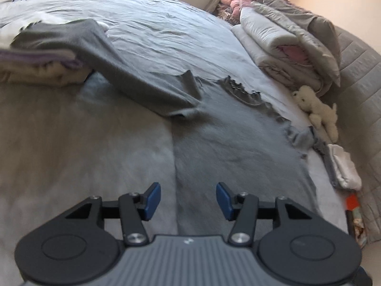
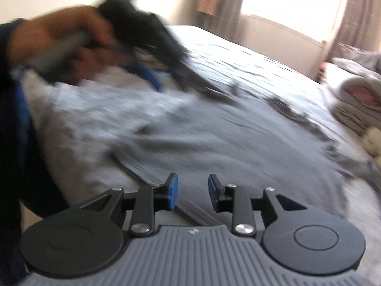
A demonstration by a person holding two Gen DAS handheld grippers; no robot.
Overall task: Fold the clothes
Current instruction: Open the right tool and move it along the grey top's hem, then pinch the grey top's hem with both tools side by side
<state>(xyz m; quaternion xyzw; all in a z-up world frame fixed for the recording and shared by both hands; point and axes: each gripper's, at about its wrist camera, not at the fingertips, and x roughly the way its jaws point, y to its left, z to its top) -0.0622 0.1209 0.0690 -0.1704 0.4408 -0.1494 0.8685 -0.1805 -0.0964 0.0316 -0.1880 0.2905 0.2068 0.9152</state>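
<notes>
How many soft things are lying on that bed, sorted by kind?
Grey knit garment with frilled hem, spread out: 1
Stack of folded clothes: 1
Pile of folded pale quilts and pillows: 1
Cream plush toy: 1
Small folded white cloth: 1
Total: 5

top (image 1: pixel 238 143): soft grey knit, matt, frilled edge
sheet (image 1: pixel 154 16): creased grey cloth
toy (image 1: pixel 316 109): cream, fluffy
left gripper (image 1: pixel 188 199): matt black plastic, blue pads, shiny metal screws
</notes>
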